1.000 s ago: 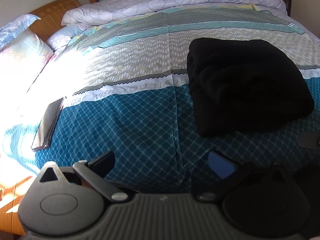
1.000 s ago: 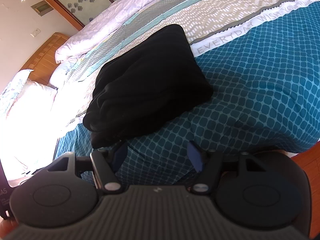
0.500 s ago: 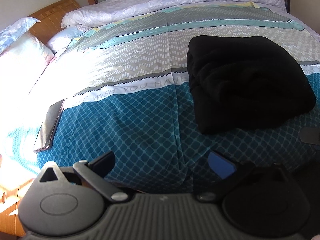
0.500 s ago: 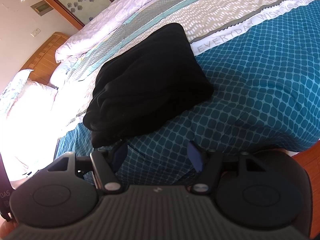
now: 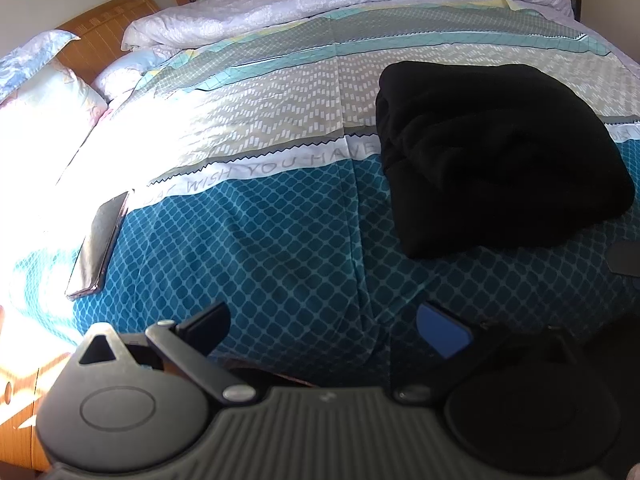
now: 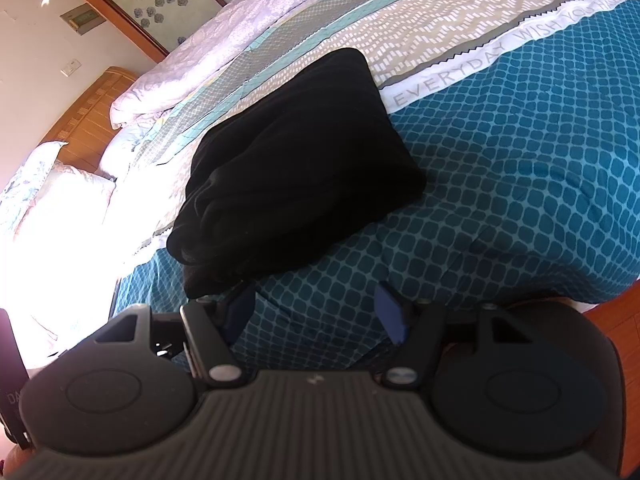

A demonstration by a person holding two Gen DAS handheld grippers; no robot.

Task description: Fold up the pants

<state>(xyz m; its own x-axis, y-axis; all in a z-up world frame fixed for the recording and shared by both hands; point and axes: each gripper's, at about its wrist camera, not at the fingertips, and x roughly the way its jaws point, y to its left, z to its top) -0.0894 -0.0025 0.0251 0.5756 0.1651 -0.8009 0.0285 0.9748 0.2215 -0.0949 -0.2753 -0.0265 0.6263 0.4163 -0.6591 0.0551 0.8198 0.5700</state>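
Left wrist view: our left tool (image 5: 324,324) hangs released above the bed (image 5: 280,240), the folded black pants (image 5: 500,152) lying ahead to its right, a phone (image 5: 100,248) far left. Right wrist view: our right tool (image 6: 316,312) gapes empty, just short of the pants (image 6: 296,168) on the bed (image 6: 520,168).

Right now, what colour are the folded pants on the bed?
Plain black pants, no pattern visible; the right wrist view shows them best.

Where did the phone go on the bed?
In the left wrist view the phone lies flat at the left side of the bed, on the blue-patterned cover near its edge, far left of the folded black pants.
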